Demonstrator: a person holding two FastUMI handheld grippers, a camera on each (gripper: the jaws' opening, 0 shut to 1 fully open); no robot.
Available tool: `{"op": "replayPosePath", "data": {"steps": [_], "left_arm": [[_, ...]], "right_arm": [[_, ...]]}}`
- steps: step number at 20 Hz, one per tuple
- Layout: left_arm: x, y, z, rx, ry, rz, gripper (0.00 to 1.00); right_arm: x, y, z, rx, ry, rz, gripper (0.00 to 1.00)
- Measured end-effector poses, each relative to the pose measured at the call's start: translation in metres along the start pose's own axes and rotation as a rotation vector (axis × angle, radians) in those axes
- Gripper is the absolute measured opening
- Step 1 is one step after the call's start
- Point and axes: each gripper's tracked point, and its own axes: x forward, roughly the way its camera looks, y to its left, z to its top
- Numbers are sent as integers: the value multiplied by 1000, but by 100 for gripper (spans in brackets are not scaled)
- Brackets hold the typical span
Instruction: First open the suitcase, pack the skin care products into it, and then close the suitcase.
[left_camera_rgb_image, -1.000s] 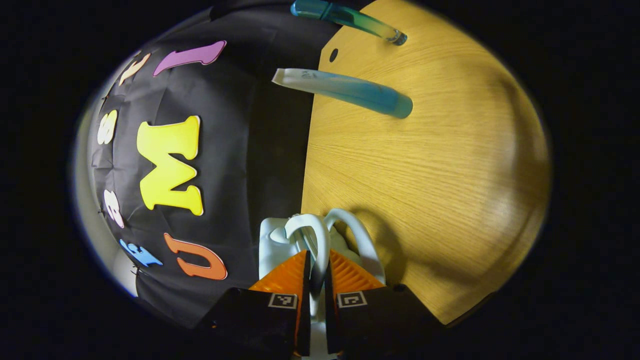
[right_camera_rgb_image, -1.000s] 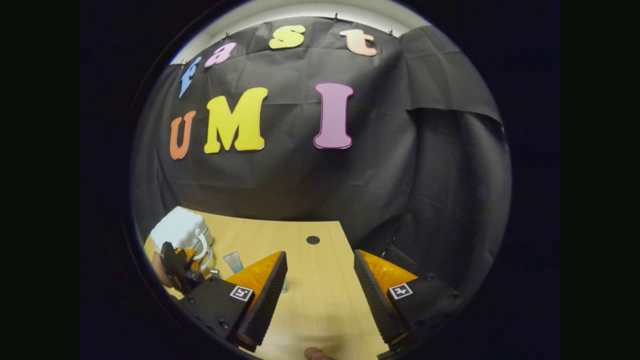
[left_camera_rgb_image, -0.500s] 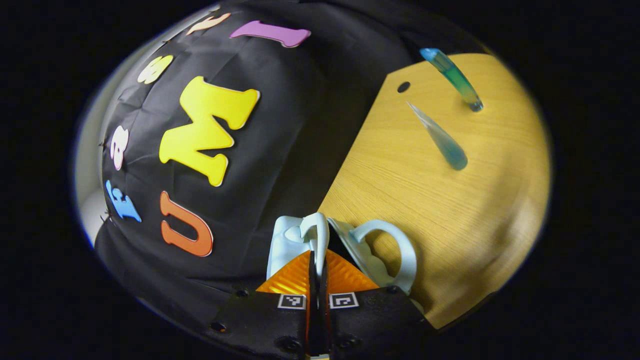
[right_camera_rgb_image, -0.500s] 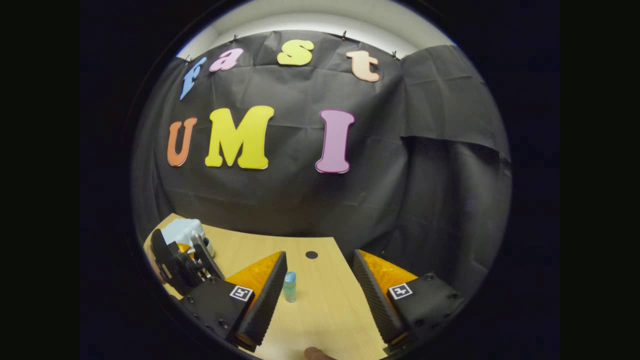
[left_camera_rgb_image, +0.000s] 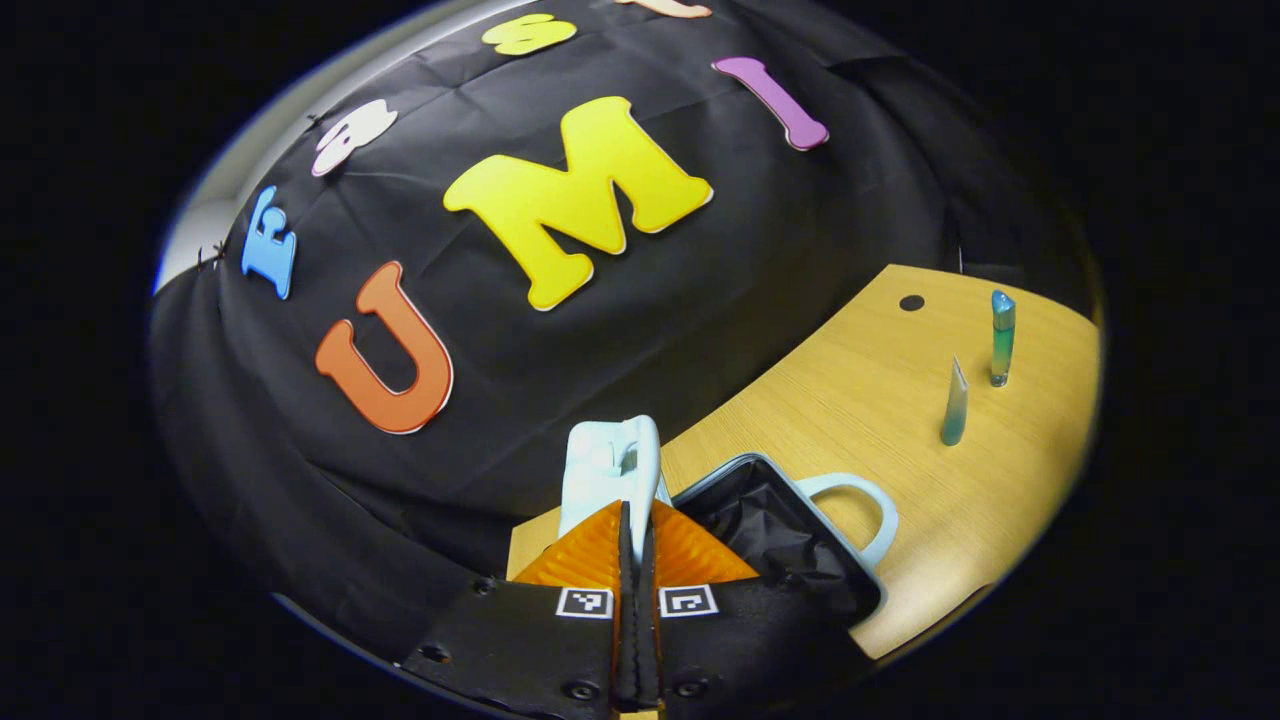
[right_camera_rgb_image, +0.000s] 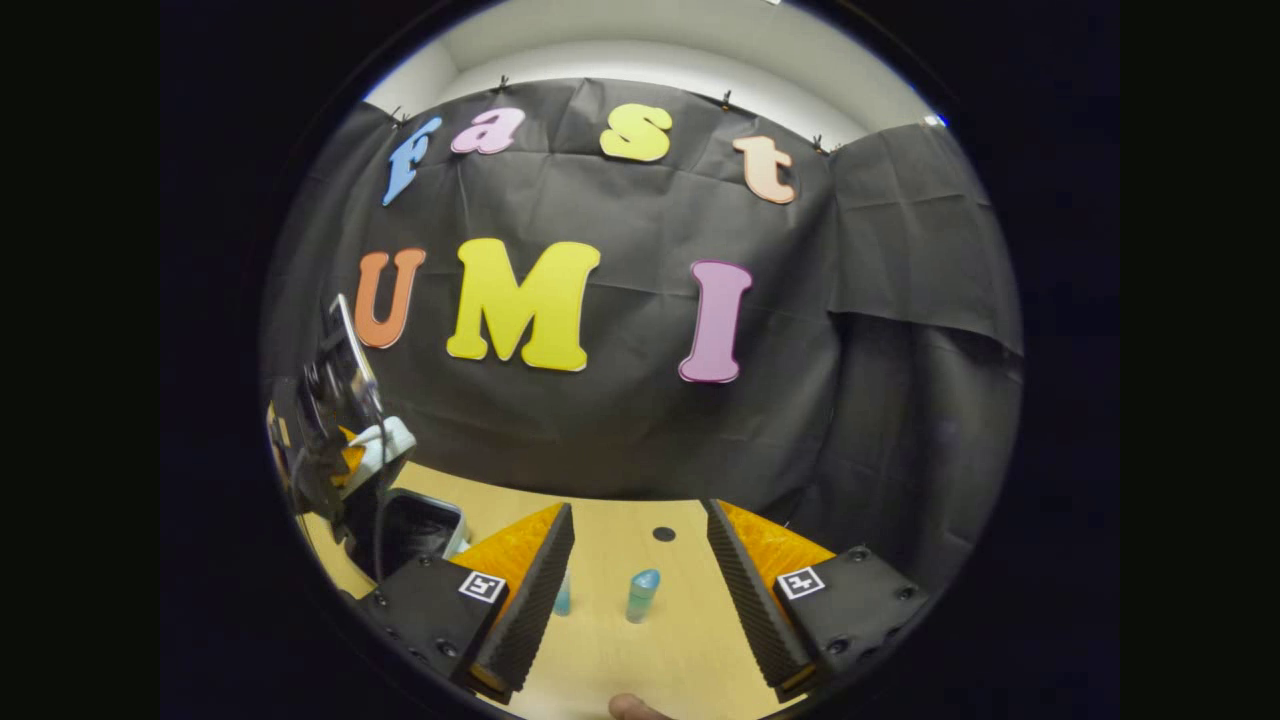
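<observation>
A small pale-blue suitcase (left_camera_rgb_image: 770, 530) lies open on the wooden table (left_camera_rgb_image: 880, 420), its black lining showing. My left gripper (left_camera_rgb_image: 636, 505) is shut on the handle of the raised lid (left_camera_rgb_image: 610, 465) and holds it upright. The base's own handle (left_camera_rgb_image: 850, 495) rests on the table. Two skin care products stand to the right: a flat blue tube (left_camera_rgb_image: 955, 405) and a slim teal bottle (left_camera_rgb_image: 1001, 335). In the right gripper view my right gripper (right_camera_rgb_image: 638, 510) is open above the table, with the bottle (right_camera_rgb_image: 641, 594) standing between its fingers, untouched. The tube (right_camera_rgb_image: 563, 595) is partly hidden behind the left finger.
The open suitcase (right_camera_rgb_image: 415, 525) and the left gripper (right_camera_rgb_image: 330, 440) holding the lid are at the far left of the right gripper view. A round hole (right_camera_rgb_image: 663, 534) marks the table near its back edge. A fingertip (right_camera_rgb_image: 630, 708) shows at the bottom.
The left gripper swung the lid up by its handle, so the suitcase went from closed to wide open. The right gripper's view shifted; the bottle now stands between its fingers.
</observation>
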Motion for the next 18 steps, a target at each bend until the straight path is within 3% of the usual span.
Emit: {"op": "replayPosePath", "data": {"steps": [6,13,18], "left_arm": [[-6,96,-39,-126,-27,45,3],[11,172,-108,-238,-64,120,3],[41,209,-184,-257,18,173,3]], "right_arm": [[-9,36,0,-45,19,14,79],[-27,60,6,-97,31,10,80],[-36,59,1,-95,70,-3,80]]}}
